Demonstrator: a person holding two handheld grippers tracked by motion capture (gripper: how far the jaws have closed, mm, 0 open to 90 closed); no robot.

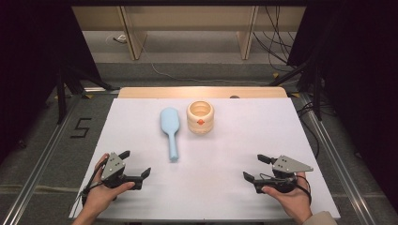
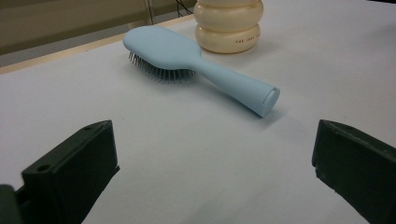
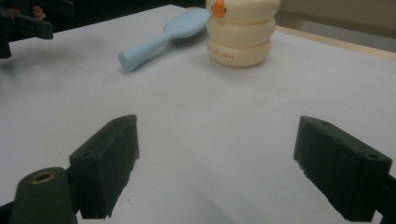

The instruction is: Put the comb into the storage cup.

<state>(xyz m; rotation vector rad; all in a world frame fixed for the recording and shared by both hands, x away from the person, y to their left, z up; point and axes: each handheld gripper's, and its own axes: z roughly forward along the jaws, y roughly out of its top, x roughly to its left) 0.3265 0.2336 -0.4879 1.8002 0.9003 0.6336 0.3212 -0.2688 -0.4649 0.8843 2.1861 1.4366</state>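
A light blue hairbrush (image 1: 171, 131) lies bristles down in the middle of the white table (image 1: 211, 187), handle toward me. Beside it on the right stands a cream ribbed pot (image 1: 200, 117) with an orange mark on its side. My left gripper (image 1: 135, 163) rests at the near left, open and empty, its jaws aimed at the hairbrush (image 2: 196, 70) and the pot (image 2: 229, 25). At the near right my right gripper (image 1: 256, 167) is open with nothing between its jaws. From there the pot (image 3: 239, 32) and the hairbrush (image 3: 163, 37) lie ahead.
A wooden strip (image 1: 202, 92) runs along the table's far edge. Beyond it are wooden furniture legs (image 1: 133, 33) and cables on the floor. Metal rails (image 1: 44, 150) flank the table on both sides. The left gripper (image 3: 23, 21) shows in the right gripper view's top left corner.
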